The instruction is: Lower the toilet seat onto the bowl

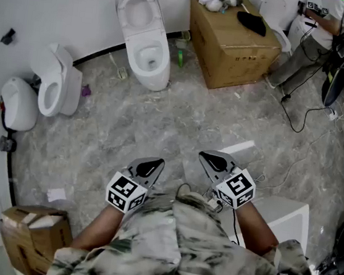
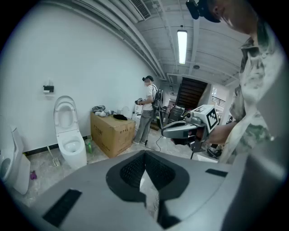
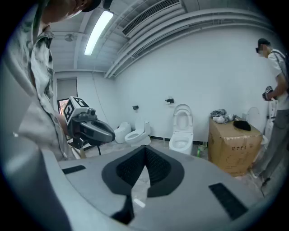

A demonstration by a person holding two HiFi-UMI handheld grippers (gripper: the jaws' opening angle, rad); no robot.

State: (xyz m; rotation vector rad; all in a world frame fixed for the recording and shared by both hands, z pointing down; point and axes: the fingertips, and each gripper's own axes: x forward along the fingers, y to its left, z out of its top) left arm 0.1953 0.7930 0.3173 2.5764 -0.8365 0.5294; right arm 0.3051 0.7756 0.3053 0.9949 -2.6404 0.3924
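A white toilet (image 1: 146, 50) stands against the far wall with its seat (image 1: 136, 8) raised upright against the wall. It also shows in the left gripper view (image 2: 72, 146) and in the right gripper view (image 3: 181, 140), far ahead of both. My left gripper (image 1: 152, 165) and right gripper (image 1: 211, 160) hang side by side over the marble floor, close to my body and well short of the toilet. Both are shut with nothing between their fingers. The left gripper's (image 2: 145, 155) jaws meet, and so do the right gripper's (image 3: 145, 151).
A second white toilet (image 1: 55, 82) and another fixture (image 1: 17, 103) stand at the left. A large cardboard box (image 1: 232, 38) with loose items sits right of the toilet. A person (image 1: 321, 34) stands at the far right among cables (image 1: 301, 122). A small box (image 1: 36, 229) is near left.
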